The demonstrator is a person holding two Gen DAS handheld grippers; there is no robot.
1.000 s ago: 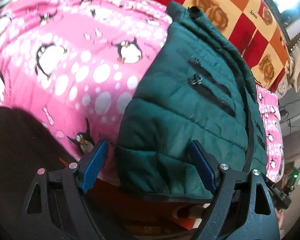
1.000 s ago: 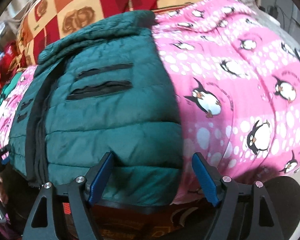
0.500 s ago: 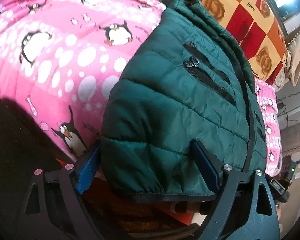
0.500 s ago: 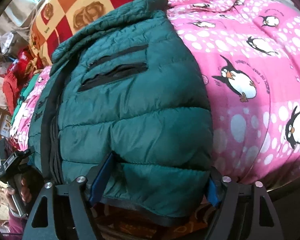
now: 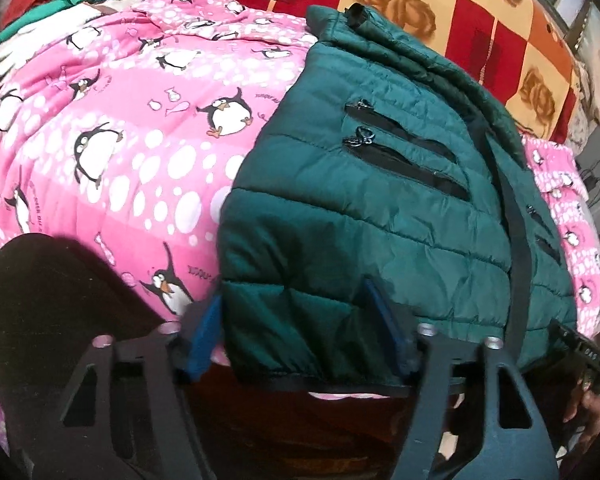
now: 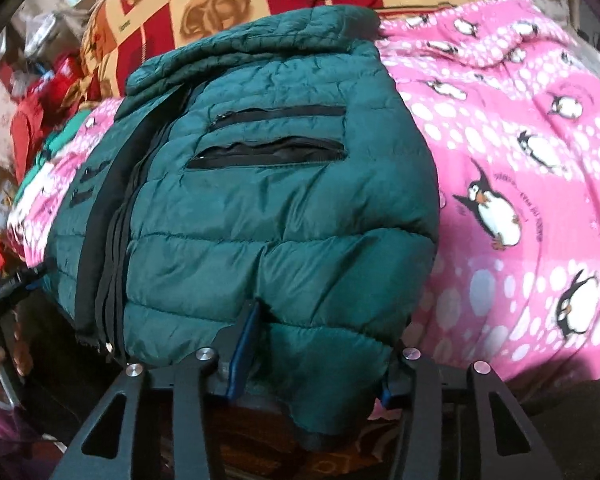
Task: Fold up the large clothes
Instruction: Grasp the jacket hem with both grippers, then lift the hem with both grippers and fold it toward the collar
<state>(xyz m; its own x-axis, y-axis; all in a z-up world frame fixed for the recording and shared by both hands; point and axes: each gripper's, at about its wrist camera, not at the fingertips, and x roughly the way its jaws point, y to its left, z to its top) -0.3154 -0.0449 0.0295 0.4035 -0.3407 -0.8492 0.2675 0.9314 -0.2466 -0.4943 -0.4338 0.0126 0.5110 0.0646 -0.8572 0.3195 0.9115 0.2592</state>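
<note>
A dark green puffer jacket [image 5: 380, 184] lies flat on a pink penguin blanket [image 5: 140, 140], zip pockets up, its hem toward me. My left gripper [image 5: 296, 332] straddles the hem's left corner; its jaws are closing and the blue pads [image 5: 202, 340] dent the padding. In the right wrist view the jacket [image 6: 280, 200] fills the middle. My right gripper [image 6: 316, 364] holds the hem's right corner, jaws closing too. One blue pad [image 6: 244, 344] puckers the fabric and the other is mostly hidden behind it.
A red and orange checked blanket [image 5: 440, 8] lies beyond the collar. Green and red clothes [image 6: 40, 132] pile up at the bed's left side. A hand with the other gripper's handle [image 5: 584, 356] shows at each view's edge. Dark floor [image 5: 40, 300] lies below the bed.
Both grippers slid onto the jacket's hem corners and their jaws narrowed from wide open to pinching the padding. The left view shifted so the corner sits between its pads.
</note>
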